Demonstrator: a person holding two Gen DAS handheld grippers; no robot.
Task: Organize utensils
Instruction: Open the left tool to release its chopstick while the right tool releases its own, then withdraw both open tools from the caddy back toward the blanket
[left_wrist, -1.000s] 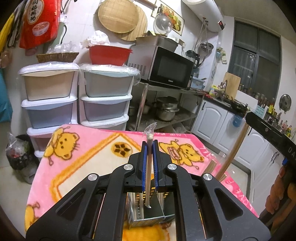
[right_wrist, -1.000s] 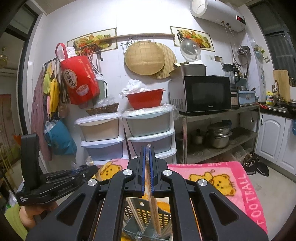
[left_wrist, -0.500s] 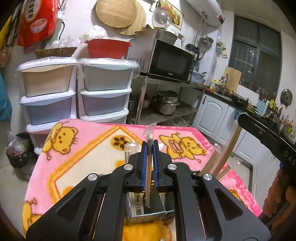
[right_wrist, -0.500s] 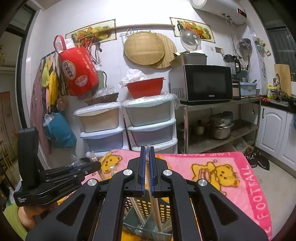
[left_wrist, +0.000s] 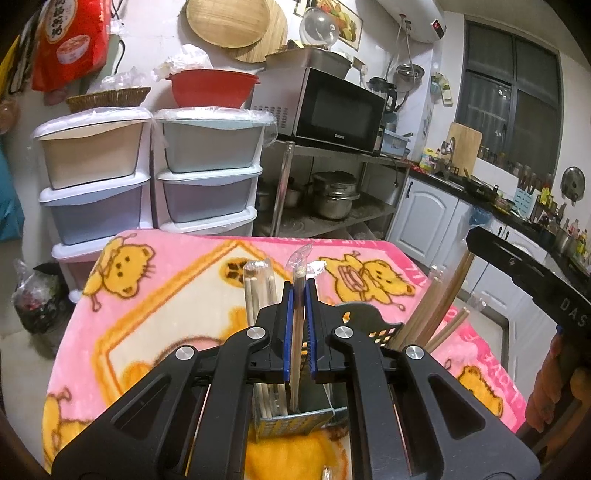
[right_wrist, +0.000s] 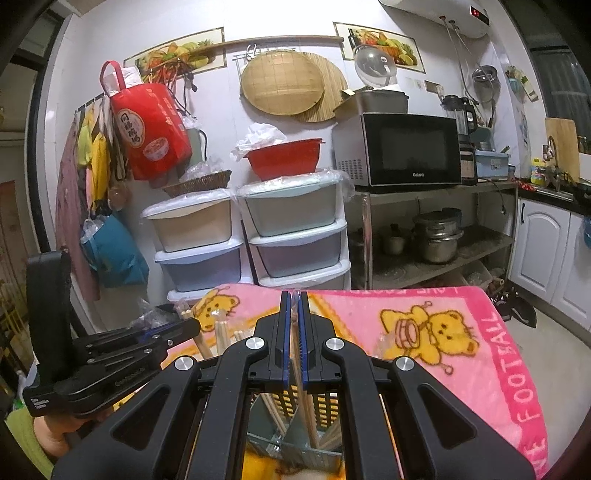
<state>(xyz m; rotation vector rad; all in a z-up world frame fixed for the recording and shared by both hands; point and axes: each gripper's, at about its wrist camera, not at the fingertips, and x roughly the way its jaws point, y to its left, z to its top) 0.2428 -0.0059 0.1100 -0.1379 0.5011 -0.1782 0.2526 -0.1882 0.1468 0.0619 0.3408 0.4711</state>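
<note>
so, holder: the metal utensil holder (left_wrist: 291, 417) stands on the pink blanket (left_wrist: 155, 295) over the table, directly under both tools.
left hand-held gripper (left_wrist: 298, 325): i keep it clenched on a wrapped chopstick (left_wrist: 295, 350); long axis near upright, lower tip inside a compartment of the holder.
right hand-held gripper (right_wrist: 292, 332): clenched on its own wrapped chopsticks (right_wrist: 308, 410); they run steeply down into a compartment beside the divider.
key relation: for each stick the slot lies straight below, along the stick's own length.
nearer hand: i cannot tell; both sit right over the holder.
my read: letting go should drop each stick in.
</note>
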